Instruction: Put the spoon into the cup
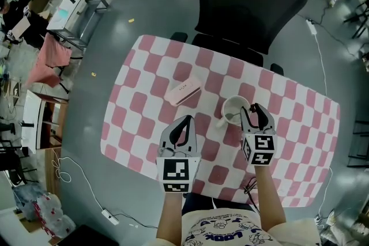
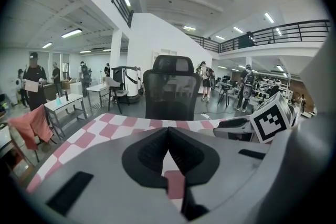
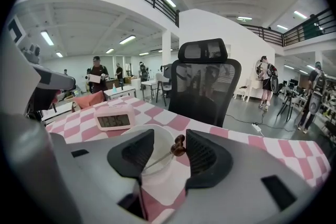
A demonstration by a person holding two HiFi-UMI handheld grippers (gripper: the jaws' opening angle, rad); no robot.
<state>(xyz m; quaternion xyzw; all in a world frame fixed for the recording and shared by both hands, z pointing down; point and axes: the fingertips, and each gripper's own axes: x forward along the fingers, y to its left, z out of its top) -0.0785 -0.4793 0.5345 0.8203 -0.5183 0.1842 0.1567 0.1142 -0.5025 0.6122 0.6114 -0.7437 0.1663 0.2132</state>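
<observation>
A white cup point(image 1: 232, 106) stands on the pink-and-white checked table point(image 1: 300, 124), right of centre. In the right gripper view the cup point(image 3: 156, 136) sits just beyond the jaws. A thin metal spoon point(image 3: 177, 146) with a brown knob at its end leans in the cup, handle over the rim. My right gripper point(image 3: 169, 140) is open around that knob, and its pads do not press on it. From the head view the right gripper point(image 1: 253, 109) reaches the cup's right side. My left gripper point(image 1: 184, 122) rests to the cup's left, shut and empty point(image 2: 168, 131).
A pink digital clock point(image 1: 184, 91) lies on the table left of the cup and behind it point(image 3: 114, 119). A black office chair point(image 1: 245, 3) stands at the table's far edge. Desks, cables and people fill the room around.
</observation>
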